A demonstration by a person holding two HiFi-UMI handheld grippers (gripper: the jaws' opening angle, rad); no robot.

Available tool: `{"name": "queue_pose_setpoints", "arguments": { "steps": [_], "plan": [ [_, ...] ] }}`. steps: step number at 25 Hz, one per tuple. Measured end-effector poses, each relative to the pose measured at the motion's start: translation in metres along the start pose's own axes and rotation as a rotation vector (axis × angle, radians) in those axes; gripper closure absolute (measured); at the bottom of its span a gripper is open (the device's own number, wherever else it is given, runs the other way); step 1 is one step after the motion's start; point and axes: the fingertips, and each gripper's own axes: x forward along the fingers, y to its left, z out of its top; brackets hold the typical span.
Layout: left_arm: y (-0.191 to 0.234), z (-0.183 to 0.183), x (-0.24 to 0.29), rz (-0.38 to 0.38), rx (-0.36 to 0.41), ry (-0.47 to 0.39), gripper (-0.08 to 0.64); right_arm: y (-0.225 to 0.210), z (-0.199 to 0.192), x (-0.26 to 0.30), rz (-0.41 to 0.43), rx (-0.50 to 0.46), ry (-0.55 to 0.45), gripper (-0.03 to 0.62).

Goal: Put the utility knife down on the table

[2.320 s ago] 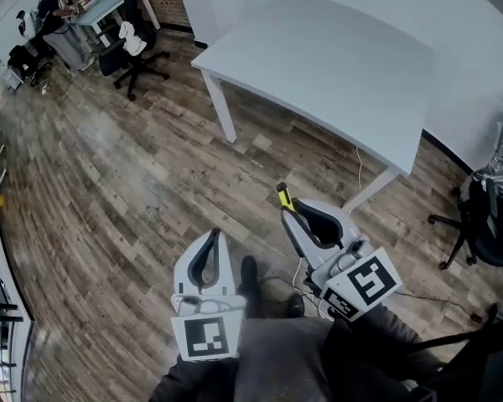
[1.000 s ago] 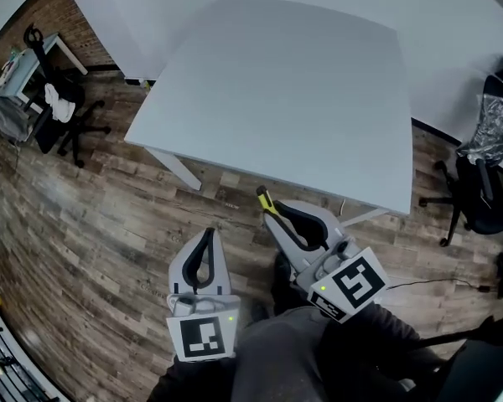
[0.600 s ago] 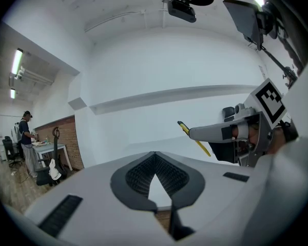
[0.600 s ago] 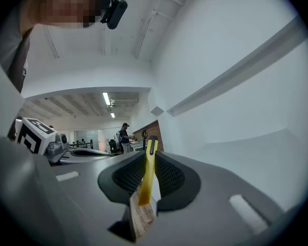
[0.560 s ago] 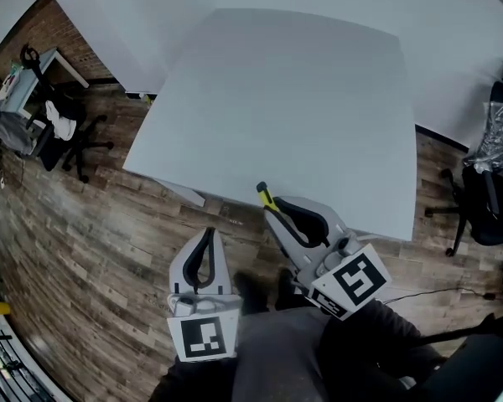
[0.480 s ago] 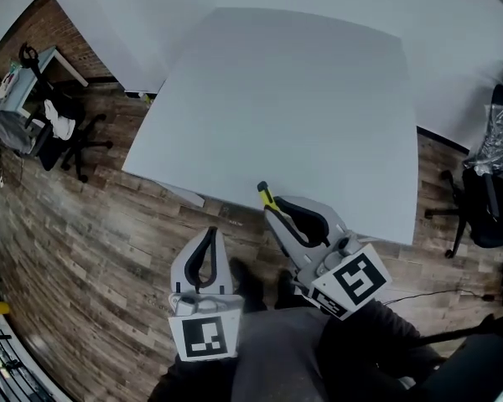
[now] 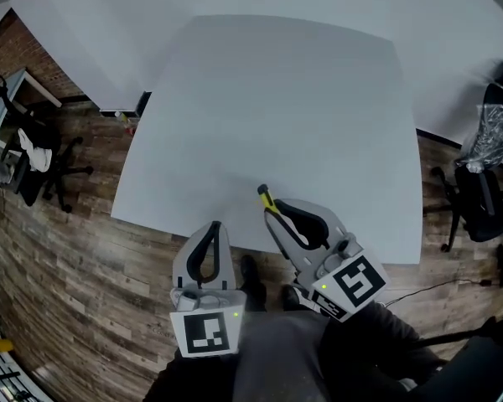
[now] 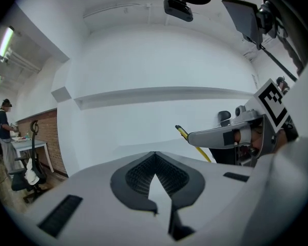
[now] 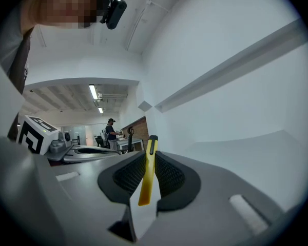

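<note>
1. Two grippers are hovering at the near edge of the white table (image 7: 277, 99), which is standing on a wooden floor (image 7: 59, 258).
2. Off the table's left side, a dark office chair (image 7: 35, 153) is sitting on the floor, well apart from the table.
3. Just left of the table's middle line, the left gripper (image 7: 215, 224) (image 8: 154, 155) is pointing its tip at the table's near edge. Its jaws are pressing together at the tips and are holding nothing.
4. Just right of it, the right gripper (image 7: 275, 214) (image 9: 150, 160) is reaching over the table's near edge. Its jaws are clamping a yellow utility knife (image 7: 267, 198) (image 9: 148, 173) by its slim body. The knife's dark-tipped end is sticking out past the jaw tips, above the near part of the table, and the knife is not lying on the tabletop.
5. Beyond the table's right side, a second chair (image 7: 479, 203) is standing near a white wall, with crinkled plastic hanging over its back.
</note>
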Motion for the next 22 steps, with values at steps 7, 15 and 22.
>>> {"name": "queue_pose_setpoints", "arguments": {
  "steps": [7,15,22],
  "plan": [
    [0.041,0.002,0.060,-0.101,-0.011,-0.004,0.558,-0.032,0.011,0.056,-0.102,-0.009,0.009,0.535],
    [0.044,0.011,0.109,-0.179,-0.014,0.006,0.558,-0.071,0.027,0.075,-0.176,-0.015,0.007,0.535],
    [0.025,0.025,0.160,-0.197,0.025,0.012,0.558,-0.127,0.030,0.079,-0.195,0.015,-0.002,0.535]
  ]
}}
